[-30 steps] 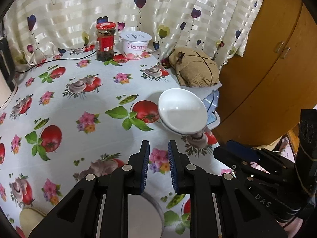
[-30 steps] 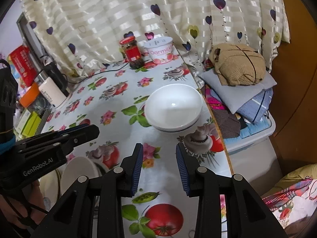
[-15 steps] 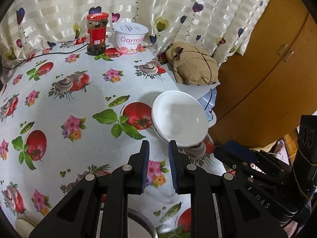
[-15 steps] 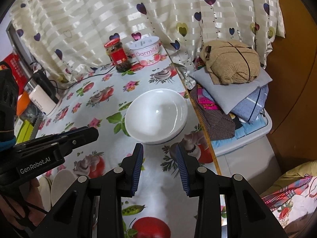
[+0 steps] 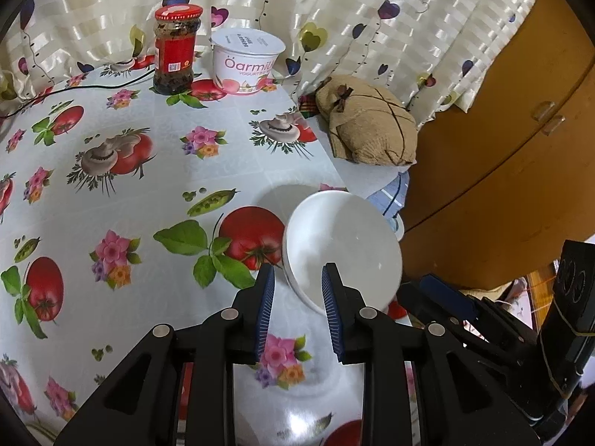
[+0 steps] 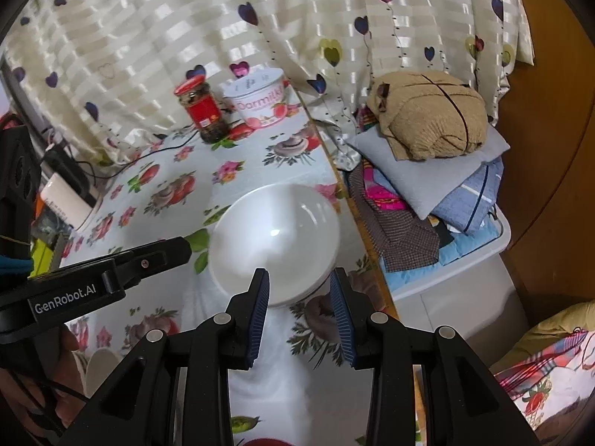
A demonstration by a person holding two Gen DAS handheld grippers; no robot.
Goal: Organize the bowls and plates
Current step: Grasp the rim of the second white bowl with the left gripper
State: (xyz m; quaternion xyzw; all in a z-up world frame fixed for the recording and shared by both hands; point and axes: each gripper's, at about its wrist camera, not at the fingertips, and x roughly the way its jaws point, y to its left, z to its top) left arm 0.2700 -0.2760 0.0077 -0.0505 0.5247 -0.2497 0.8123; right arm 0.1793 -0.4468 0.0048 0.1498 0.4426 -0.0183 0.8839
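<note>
A white bowl (image 5: 344,245) sits near the right edge of the table with the fruit-print cloth (image 5: 122,200); it looks stacked on another white dish. It also shows in the right wrist view (image 6: 275,238). My left gripper (image 5: 297,308) is open, its jaws on either side of the bowl's near rim. My right gripper (image 6: 300,304) is open, its jaws at the bowl's near rim from the other side. The left gripper's body (image 6: 104,278) shows at the left of the right wrist view. A pale plate edge (image 6: 98,368) lies low on the left.
A red-lidded jar (image 5: 175,50) and a yogurt tub (image 5: 245,61) stand at the back by the curtain. A black cable (image 5: 74,91) crosses the back. Folded clothes and a tan bundle (image 6: 431,126) sit on a bin beside the table. A wooden cabinet (image 5: 502,148) is at the right.
Both grippers moved forward to the bowl, which now sits at their fingertips. The left jaws opened wider. The bowl stayed in place.
</note>
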